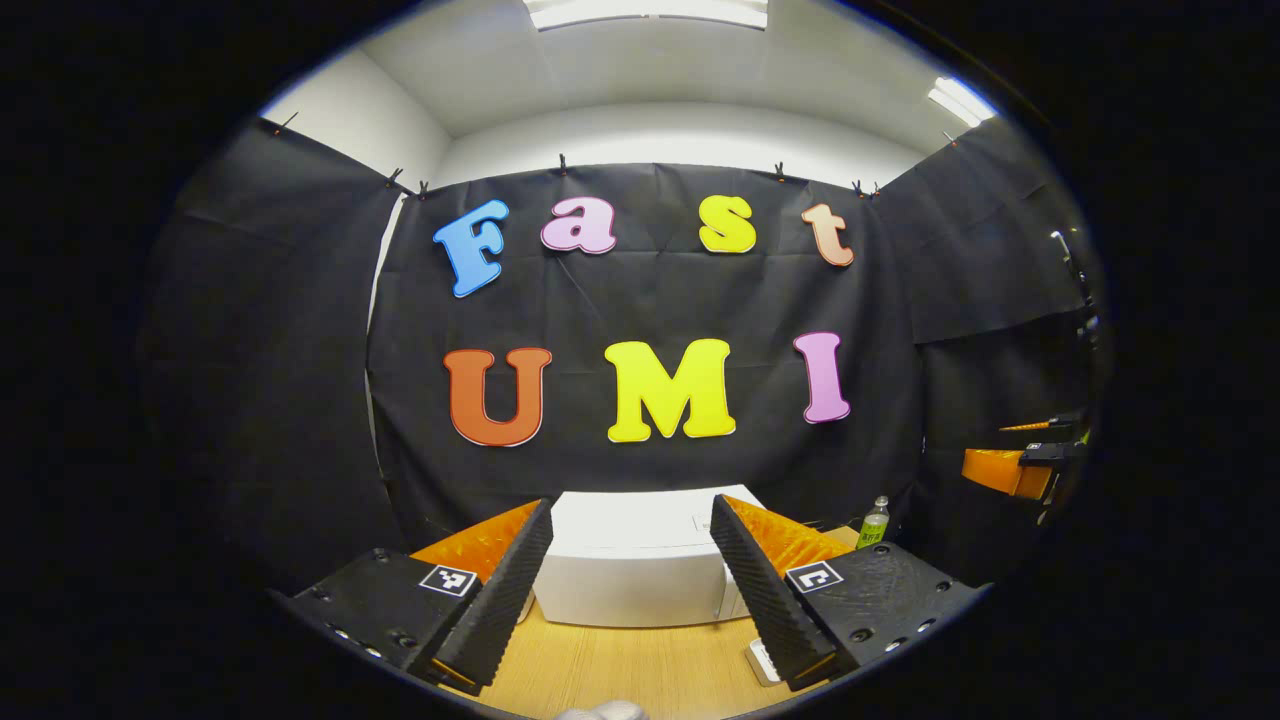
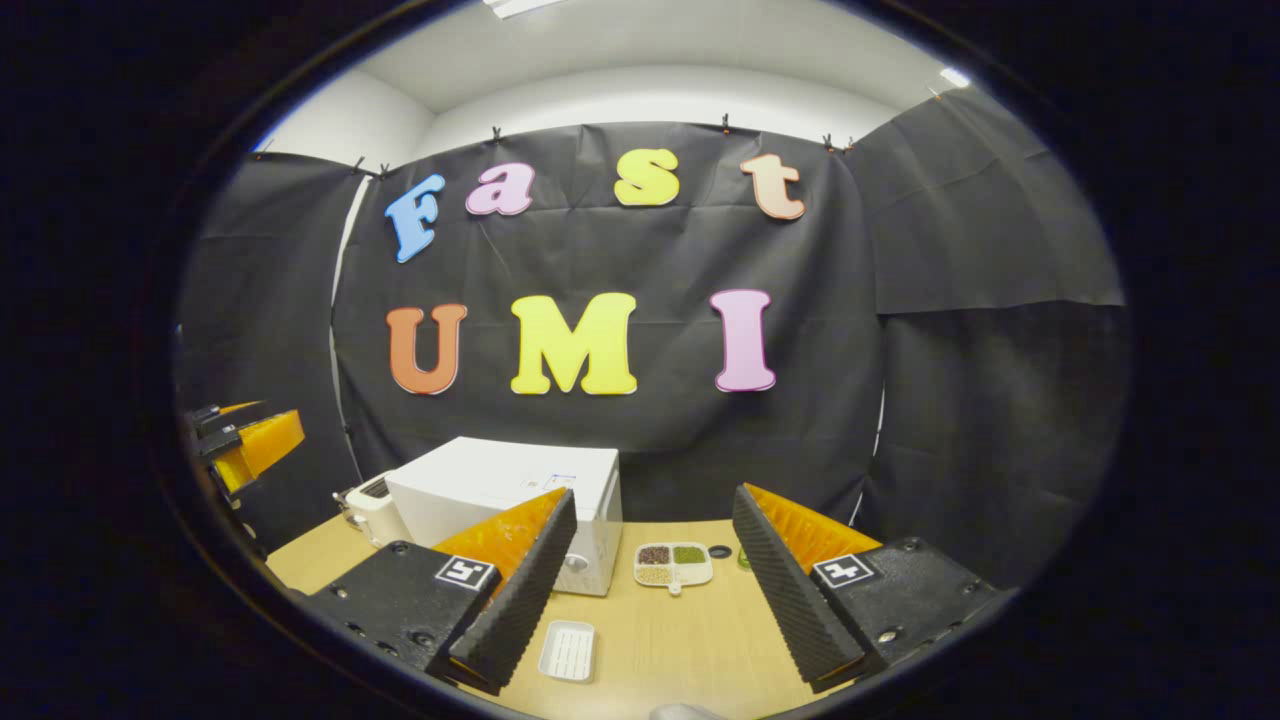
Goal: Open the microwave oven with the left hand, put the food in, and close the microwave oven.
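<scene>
A white microwave oven (image 2: pixel 510 500) sits on the wooden table (image 2: pixel 660 640), close to the black cloth wall. Its door looks closed. In the left gripper view the microwave oven (image 1: pixel 640 560) is straight ahead, seen between the two fingers.

In the right gripper view a small white tray with parts (image 2: pixel 674 565) lies on the table just right of the microwave oven. It has three little spaces. One holds dark brown bits, one holds green bits, and one holds pale bits. I cannot tell what food they are. Nearer the camera lies a white dish (image 2: pixel 567 650) with lines on its bottom. It has nothing in it. A small dark ring (image 2: pixel 719 551) lies beside the tray. A small white box-like thing (image 2: pixel 373 505) stands to the left of the microwave oven.

The left gripper view shows a green bottle (image 1: pixel 873 522) with a white cap, standing to the right of the microwave oven.

The left gripper (image 1: pixel 632 580) is wide open and holds nothing. The right gripper (image 2: pixel 650 590) is wide open too and holds nothing. Both are up above the table, apart from everything.

Each view also shows the other gripper far off at the edge: the right one (image 1: pixel 1030 460) in the left gripper view, and the left one (image 2: pixel 240 445) in the right gripper view.
</scene>
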The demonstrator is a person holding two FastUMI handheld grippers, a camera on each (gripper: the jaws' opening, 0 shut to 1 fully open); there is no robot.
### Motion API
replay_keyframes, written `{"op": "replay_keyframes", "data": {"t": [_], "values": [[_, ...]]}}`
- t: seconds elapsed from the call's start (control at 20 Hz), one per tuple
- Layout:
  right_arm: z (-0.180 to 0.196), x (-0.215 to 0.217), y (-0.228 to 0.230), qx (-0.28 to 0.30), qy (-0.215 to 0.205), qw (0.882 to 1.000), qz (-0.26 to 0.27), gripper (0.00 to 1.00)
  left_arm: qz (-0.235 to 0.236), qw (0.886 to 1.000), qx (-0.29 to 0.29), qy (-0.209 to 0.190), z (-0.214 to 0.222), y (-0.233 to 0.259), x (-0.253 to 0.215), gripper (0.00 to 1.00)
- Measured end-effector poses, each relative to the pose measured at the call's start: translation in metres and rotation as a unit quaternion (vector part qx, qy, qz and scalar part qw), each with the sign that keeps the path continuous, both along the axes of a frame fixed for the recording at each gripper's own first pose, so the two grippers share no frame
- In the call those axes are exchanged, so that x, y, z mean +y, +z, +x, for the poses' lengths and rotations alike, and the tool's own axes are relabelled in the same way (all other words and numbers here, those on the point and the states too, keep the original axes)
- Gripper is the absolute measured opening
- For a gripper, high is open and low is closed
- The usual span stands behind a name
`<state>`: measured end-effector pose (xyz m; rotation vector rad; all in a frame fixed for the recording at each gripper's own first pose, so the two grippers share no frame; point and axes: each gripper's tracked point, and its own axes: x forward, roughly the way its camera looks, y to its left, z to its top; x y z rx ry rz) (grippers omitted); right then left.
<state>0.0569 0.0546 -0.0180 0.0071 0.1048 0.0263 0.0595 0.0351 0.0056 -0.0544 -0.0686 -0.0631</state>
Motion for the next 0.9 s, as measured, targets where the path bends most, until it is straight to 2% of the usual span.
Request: {"op": "replay_keyframes", "data": {"t": [0.1,0.15,0.2,0.35,0.4,0.5,0.55,0.6,0.65,0.7,0.8,0.9], "values": [[0.0002,-0.0002,0.001,0.0,-0.001,1.0,0.0,0.92,0.001,1.0,0.001,0.002,0.001,0.0002,0.0023,0.96],[-0.0001,-0.0002,0.0019,0.0,0.0,1.0,0.0,0.92,0.001,1.0,-0.001,0.002,0.0024,0.001,0.0018,1.0],[-0.0009,0.0002,0.0025,0.0,0.0,1.0,-0.001,0.92,0.001,1.0,0.002,0.002,0.0025,0.0005,0.0016,0.96],[-0.0002,-0.0006,0.0041,0.0,-0.001,1.0,0.0,0.92,0.001,1.0,0.006,0.002,0.0023,-0.0024,0.0022,0.96],[-0.0008,-0.0004,0.0036,0.0,0.0,1.0,0.001,0.92,0.002,1.0,0.003,0.002,0.0019,-0.0002,0.0025,0.93],[0.0008,0.0004,0.0042,0.001,0.0,1.0,0.002,0.92,0.006,1.0,0.003,0.002,0.0006,-0.0007,0.0022,0.96],[0.0006,0.0008,0.0041,0.001,0.0,1.0,0.001,1.0,0.006,1.0,0.002,0.002,-0.0003,0.0002,0.0021,0.96],[0.0001,0.0006,0.0038,0.001,0.0,1.0,0.001,0.92,0.005,1.0,0.002,0.002,0.0006,-0.0003,0.0013,0.96],[-0.0004,0.001,0.0036,0.001,0.001,1.0,0.002,0.92,0.004,1.0,0.001,0.001,0.001,0.0002,0.0019,1.0],[-0.0002,0.0009,0.0035,0.001,0.001,1.0,0.002,0.92,0.003,1.0,0.002,0.001,0.0008,0.0002,0.0018,0.96],[0.0002,0.0005,0.003,0.002,0.0,1.0,0.003,0.92,0.002,1.0,0.001,0.0,0.0009,0.0003,0.0011,0.96],[0.0003,0.0002,0.0035,0.0,0.0,1.0,0.002,0.92,0.002,1.0,-0.001,0.001,0.0006,0.0012,0.0015,0.89]]}}
